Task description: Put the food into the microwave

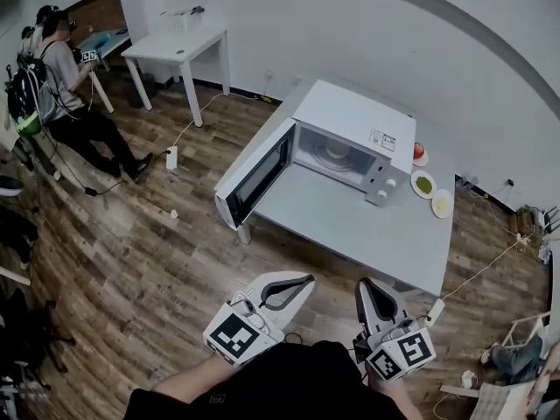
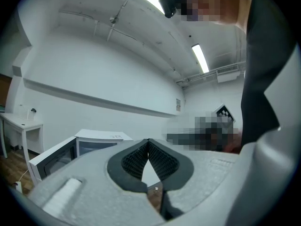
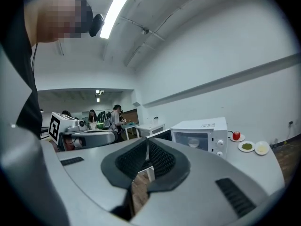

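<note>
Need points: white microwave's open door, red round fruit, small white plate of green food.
white microwave's open door [image 1: 261, 171]: head view, on its dark window pane.
red round fruit [image 1: 418, 150]: head view, on its top.
small white plate of green food [image 1: 414, 185]: head view, on its left rim.

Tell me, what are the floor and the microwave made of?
The floor looks like wood planks or wood-look laminate: brown, grainy strips with a slight sheen. The microwave seems painted white metal, smooth and matte, with a dark glass door.
</note>
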The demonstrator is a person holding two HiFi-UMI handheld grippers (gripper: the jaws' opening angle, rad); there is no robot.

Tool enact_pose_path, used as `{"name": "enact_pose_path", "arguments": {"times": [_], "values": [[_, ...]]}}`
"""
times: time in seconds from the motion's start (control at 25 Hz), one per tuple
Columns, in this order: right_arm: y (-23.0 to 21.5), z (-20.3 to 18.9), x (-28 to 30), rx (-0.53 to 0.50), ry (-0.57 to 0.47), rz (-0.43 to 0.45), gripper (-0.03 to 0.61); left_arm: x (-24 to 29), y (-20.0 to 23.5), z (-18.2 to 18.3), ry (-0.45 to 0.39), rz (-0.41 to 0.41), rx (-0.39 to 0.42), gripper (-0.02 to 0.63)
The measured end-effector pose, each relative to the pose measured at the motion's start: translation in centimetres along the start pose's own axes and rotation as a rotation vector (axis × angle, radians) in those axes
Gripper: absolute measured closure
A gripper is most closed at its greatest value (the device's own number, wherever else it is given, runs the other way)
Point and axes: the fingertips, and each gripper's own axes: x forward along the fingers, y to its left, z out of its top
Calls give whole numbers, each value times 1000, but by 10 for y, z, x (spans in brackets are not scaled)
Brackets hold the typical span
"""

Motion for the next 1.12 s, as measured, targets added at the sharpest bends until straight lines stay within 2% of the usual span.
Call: {"name": "enact_pose_path", "arguments": {"times": [0.12,0.28,0.36,0.56,0.68,0.8,0.96,1.12], "values": [[9,1,-17,-4,-28,17,551,-10,-19,-3,1,4,-17,606],[16,-3,-54,-29,-41,63,557,-2,-56,-33,91,-25,2,606],[14,-14,-83,-39,-19,75,558,8,-80,-48,124,-33,-18,606],[-13,-60,-175,5,54,49,563,40,-165,-61,128,-42,-102,606],[-22,-81,-214,54,63,84,563,47,-213,-66,158,-45,-56,606],[-22,-80,-239,66,40,127,563,45,-240,-64,168,-22,-22,606],[-11,-66,-254,39,-11,161,565,36,-259,-53,157,-6,16,606],[8,-58,-252,-21,-32,175,565,22,-260,-43,127,-6,34,606]]}}
